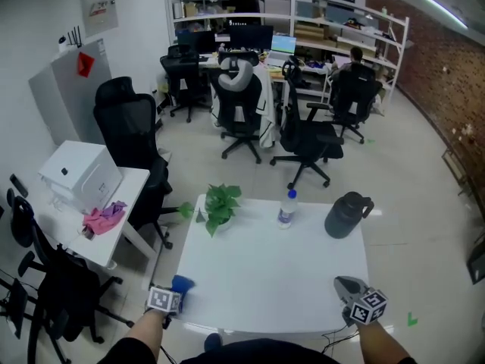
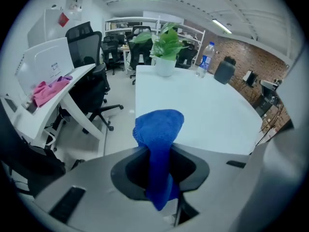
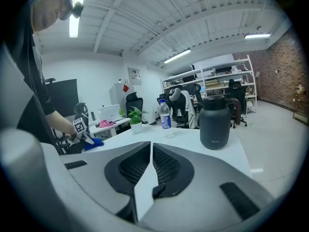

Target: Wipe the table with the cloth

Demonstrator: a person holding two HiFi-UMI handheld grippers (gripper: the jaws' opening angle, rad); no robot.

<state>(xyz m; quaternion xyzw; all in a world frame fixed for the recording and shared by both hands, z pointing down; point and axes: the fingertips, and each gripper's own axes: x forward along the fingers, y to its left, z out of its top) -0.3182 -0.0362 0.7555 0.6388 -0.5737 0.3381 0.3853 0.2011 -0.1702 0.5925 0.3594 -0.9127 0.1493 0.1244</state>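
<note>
- The blue cloth (image 2: 159, 127) is pinched between the jaws of the left gripper (image 2: 158, 153). A strip of it runs back between them, and its bunched end sticks out past the tips.
- The cloth is held at the near left corner of the white table (image 1: 265, 275), with the bunched end over the tabletop's edge. Whether it presses on the surface cannot be told.
- The jaws of the right gripper (image 3: 150, 151) are pressed together with nothing between them. This gripper is held at the table's near right corner, well apart from the cloth.
- Two grippers are counted, and one blue cloth.
- Three things are seen along the far side of the table, one of each: a potted plant (image 1: 220, 205) at the left, a water bottle (image 1: 286, 208) in the middle and a dark jug (image 1: 347, 215) at the right.
- To the left of the table a side desk (image 1: 132, 184) is seen. One white box (image 1: 79, 174) and one pink cloth (image 1: 104, 218) lie on it.
- Several black office chairs (image 1: 307, 139) are seen farther back, before desks with monitors.
</note>
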